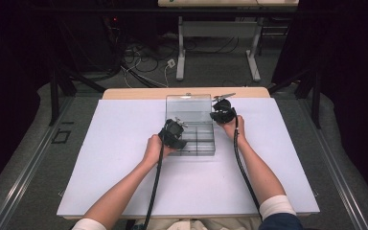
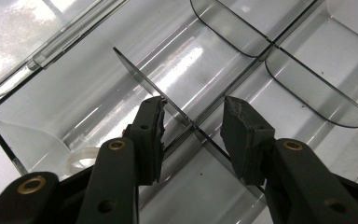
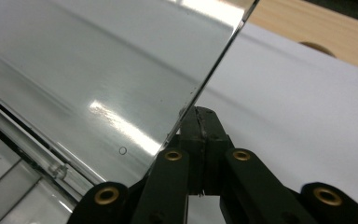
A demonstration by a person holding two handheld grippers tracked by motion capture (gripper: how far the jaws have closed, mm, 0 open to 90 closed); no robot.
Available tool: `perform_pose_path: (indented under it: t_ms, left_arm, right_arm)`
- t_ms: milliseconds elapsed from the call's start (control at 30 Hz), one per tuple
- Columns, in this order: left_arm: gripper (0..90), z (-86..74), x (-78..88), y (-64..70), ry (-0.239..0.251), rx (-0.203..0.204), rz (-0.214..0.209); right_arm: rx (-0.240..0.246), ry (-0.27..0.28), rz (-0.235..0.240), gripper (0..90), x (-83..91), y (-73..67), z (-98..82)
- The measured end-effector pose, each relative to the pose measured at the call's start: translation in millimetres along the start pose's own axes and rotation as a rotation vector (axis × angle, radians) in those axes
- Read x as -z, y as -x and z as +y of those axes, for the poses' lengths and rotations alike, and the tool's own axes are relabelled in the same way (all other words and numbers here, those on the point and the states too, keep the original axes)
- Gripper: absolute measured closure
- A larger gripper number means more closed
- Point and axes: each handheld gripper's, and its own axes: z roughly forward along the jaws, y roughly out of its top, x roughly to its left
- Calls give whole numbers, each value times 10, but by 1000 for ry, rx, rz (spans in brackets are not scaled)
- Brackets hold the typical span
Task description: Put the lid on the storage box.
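Clear compartment box (image 1: 196,139), lid (image 1: 189,108) raised: right gripper (image 3: 200,114) jaws clenched on the lid's edge, left gripper (image 2: 191,126) jaws released astride a divider (image 2: 140,74); white tabletop (image 1: 124,158), dark room.

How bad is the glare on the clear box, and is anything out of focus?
Right gripper view: bright streaks across the lid, its edge sharp at the right tongs. Left gripper view: white reflections wash the box floor, though the divider between the left tongs reads crisp. High view: even light, soft overall, dark surroundings.
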Motion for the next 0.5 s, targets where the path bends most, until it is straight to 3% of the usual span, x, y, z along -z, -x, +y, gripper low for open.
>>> perform_pose_path:
  t_ms: [67,500]
  left_arm:
    - [593,0,0,1,0,0,1]
    - [593,0,0,0,-1,-1,1]
  right_arm:
    - [6,28,-3,900,26,-5,14]
    - [15,79,-16,900,145,-19,68]
